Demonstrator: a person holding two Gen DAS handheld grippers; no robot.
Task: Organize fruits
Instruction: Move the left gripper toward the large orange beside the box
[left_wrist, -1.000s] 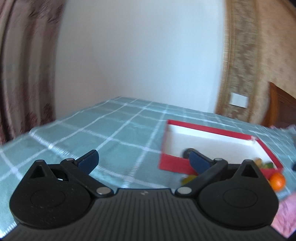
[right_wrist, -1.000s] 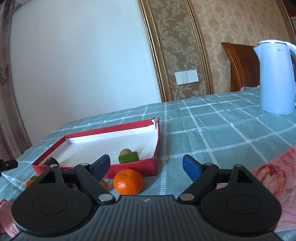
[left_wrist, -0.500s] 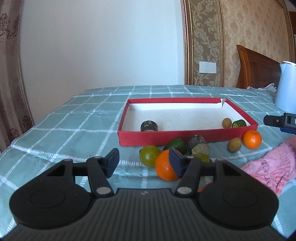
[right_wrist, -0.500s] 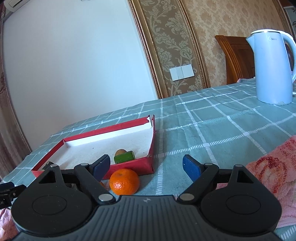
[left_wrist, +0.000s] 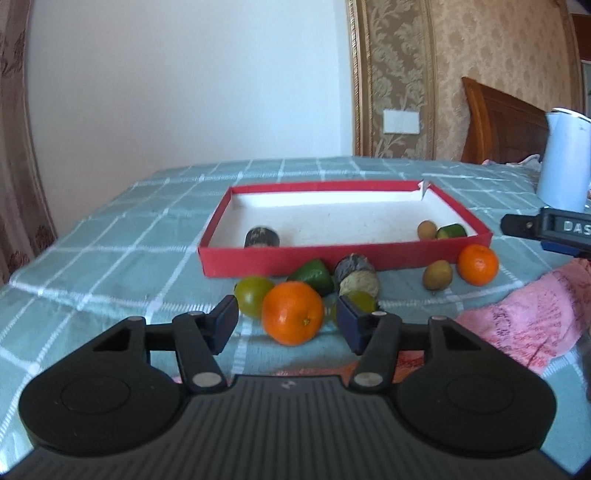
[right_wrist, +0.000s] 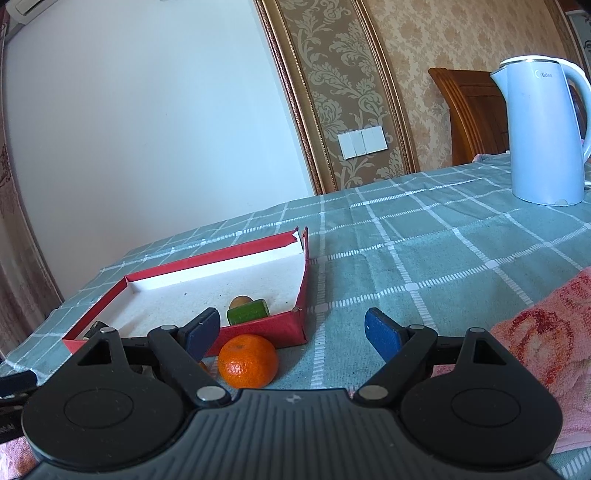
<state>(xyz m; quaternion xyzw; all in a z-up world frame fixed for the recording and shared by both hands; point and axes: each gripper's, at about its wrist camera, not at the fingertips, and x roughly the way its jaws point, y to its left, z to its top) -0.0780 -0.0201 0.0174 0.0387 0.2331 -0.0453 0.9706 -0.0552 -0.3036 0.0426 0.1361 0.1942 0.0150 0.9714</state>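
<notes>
— Two grippers, both with nothing in them? Start closest.

— Yes. The left gripper has its jaws parted, half-wide; a large orange sits on the cloth just beyond the tips, framed between them, no pad touching it. The right gripper stands wide open over bare checked tablecloth, with a small mandarin low by its left finger.

— What is behind the orange?

— A green round fruit at its left, partly covered by it. Another greenish fruit is mostly hidden behind the right finger; I cannot name it. Then a green pointed fruit and a dark stubby piece with a pale cut end, hard to identify, both just before the red box.

— And to the right?

— A brown kiwi-like fruit beside the mandarin, near the box's corner. A pink towel is cut off by the frame.

— Inside the box?

— A dark cylinder at left; a small brown fruit touching a green piece at right. Farther off, a white kettle.
</notes>
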